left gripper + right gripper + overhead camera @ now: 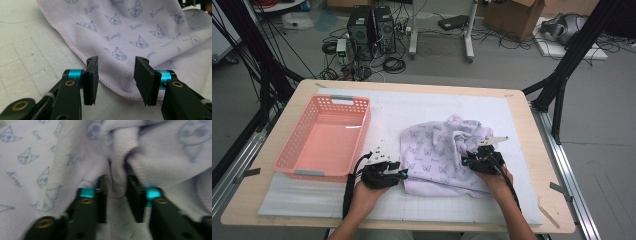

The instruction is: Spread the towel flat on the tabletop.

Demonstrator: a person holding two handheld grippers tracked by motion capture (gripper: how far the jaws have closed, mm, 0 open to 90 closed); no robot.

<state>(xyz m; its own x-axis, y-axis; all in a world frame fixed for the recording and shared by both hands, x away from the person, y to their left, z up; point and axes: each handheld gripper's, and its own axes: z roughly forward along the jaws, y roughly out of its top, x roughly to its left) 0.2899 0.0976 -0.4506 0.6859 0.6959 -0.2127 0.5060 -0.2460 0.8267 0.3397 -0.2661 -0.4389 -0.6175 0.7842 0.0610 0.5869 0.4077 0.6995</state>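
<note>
A lilac towel [442, 150] printed with small cat faces lies bunched on the white mat, right of centre. My left gripper [404, 172] sits at the towel's near left corner. In the left gripper view it [116, 61] is open, and the stitched hem of the towel [140, 32] runs across the gap without touching either pad. My right gripper [464, 161] rests on the towel's right side. In the right gripper view it [116, 180] is shut on a raised fold of the towel [37, 157].
A pink plastic basket [287, 150] stands on the left of the mat, close to my left hand. The white gridded mat [412, 105] covers most of the wooden table [532, 150]. Bare mat lies behind the towel.
</note>
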